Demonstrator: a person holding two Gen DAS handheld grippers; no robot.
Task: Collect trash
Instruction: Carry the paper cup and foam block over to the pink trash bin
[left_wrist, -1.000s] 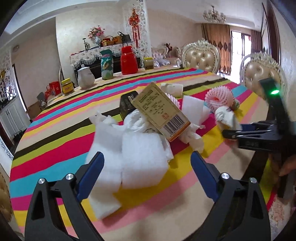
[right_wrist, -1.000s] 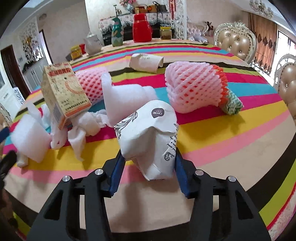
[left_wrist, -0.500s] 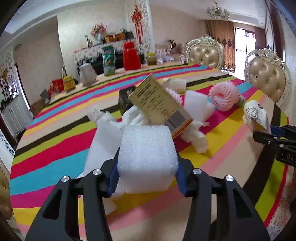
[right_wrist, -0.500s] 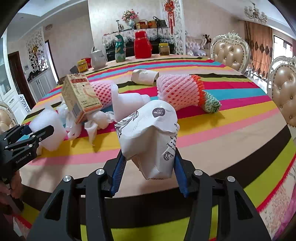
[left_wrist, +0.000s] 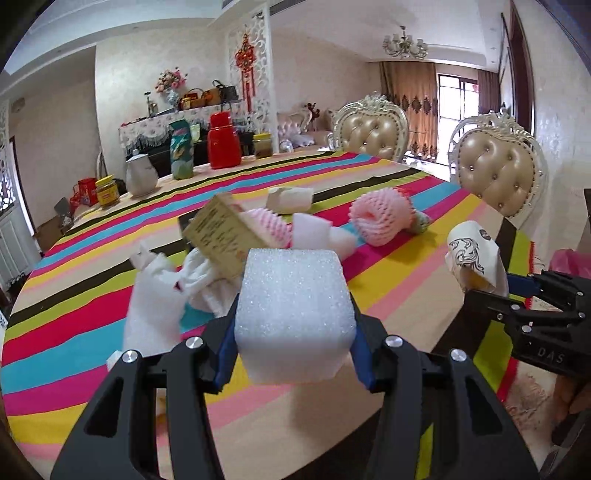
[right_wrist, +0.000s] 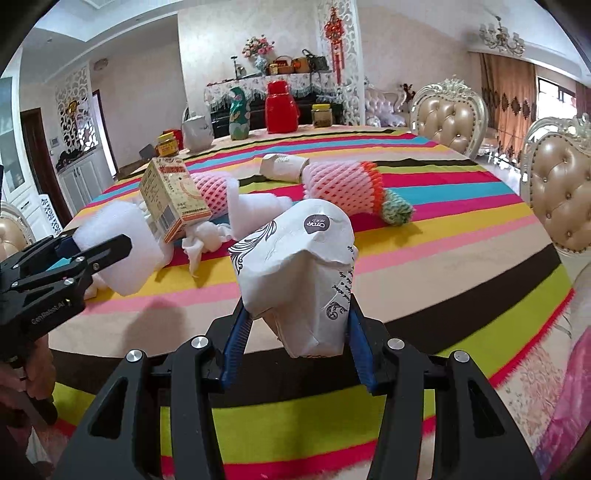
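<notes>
The left claw (left_wrist: 293, 328) grips a white foam block (left_wrist: 293, 314) between its blue pads, lifted above the striped counter (left_wrist: 388, 291), while the right claw (right_wrist: 295, 328) pinches a crumpled paper cup (right_wrist: 295, 273) above the counter's edge.

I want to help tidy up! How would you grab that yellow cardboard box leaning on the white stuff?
Probably pinch the yellow cardboard box across its two broad printed faces near the raised top end, coming down from above. It leans tilted on crumpled white tissue, so that top stands clear, while the pink foam net crowds its far side.
</notes>
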